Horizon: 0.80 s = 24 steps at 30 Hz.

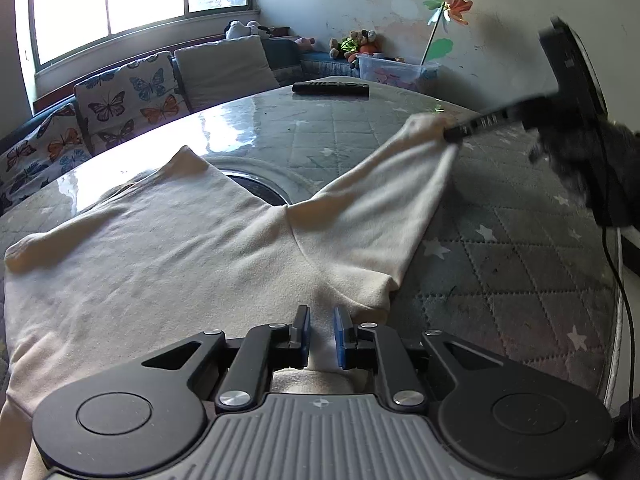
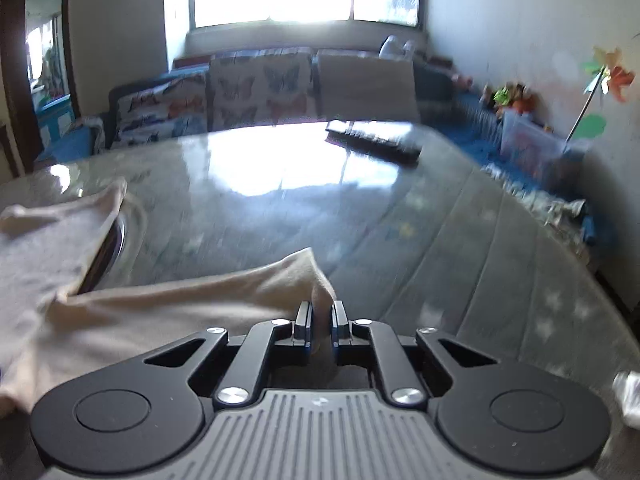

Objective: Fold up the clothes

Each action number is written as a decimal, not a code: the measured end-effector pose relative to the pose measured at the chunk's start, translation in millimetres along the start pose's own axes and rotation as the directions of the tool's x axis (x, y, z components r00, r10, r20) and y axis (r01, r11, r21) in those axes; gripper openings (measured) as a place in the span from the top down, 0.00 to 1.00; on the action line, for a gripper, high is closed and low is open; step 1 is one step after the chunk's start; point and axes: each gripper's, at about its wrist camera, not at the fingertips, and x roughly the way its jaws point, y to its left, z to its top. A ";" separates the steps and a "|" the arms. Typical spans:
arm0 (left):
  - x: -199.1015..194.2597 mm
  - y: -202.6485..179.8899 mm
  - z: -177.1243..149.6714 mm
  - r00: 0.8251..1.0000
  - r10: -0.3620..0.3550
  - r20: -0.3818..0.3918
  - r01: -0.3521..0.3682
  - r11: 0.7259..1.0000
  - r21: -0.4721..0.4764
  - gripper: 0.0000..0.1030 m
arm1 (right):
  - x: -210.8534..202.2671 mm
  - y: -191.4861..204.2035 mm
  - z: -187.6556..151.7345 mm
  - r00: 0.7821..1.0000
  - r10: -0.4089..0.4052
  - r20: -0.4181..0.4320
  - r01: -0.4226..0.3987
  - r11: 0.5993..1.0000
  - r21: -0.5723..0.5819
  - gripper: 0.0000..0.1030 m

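A cream long-sleeved shirt [image 1: 160,248] lies spread on the round glass-topped table [image 1: 320,128]. My left gripper [image 1: 321,320] hovers low over the shirt's near edge by the armpit, its blue pads a small gap apart with cloth showing between them. My right gripper [image 2: 321,316] is shut on the sleeve cuff [image 2: 308,276] and holds the sleeve stretched out to the right. In the left wrist view the right gripper [image 1: 454,136] pinches the sleeve end [image 1: 424,126] at the upper right. The right wrist view is motion-blurred.
A black remote control [image 1: 331,89] lies at the table's far edge, also in the right wrist view [image 2: 374,142]. A round dark inset [image 1: 256,186] sits mid-table, partly under the shirt. A sofa with butterfly cushions [image 1: 128,96] and a toy bin [image 1: 394,68] stand behind.
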 end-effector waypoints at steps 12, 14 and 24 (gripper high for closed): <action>-8.8 -0.2 12.7 0.999 0.012 0.046 -0.012 1.000 0.006 0.83 | 7.7 -7.8 10.7 0.999 0.035 0.004 -0.035 0.998 0.060 0.92; -3.0 -1.7 14.1 0.999 0.005 0.037 -0.005 1.000 0.010 0.83 | -0.9 -8.3 18.2 0.998 0.051 0.022 -0.053 0.996 0.066 0.92; -18.5 -1.8 5.5 0.998 0.004 0.061 -0.005 1.000 0.011 0.74 | -70.3 48.5 71.9 0.961 0.238 0.141 -0.229 0.971 -0.074 0.92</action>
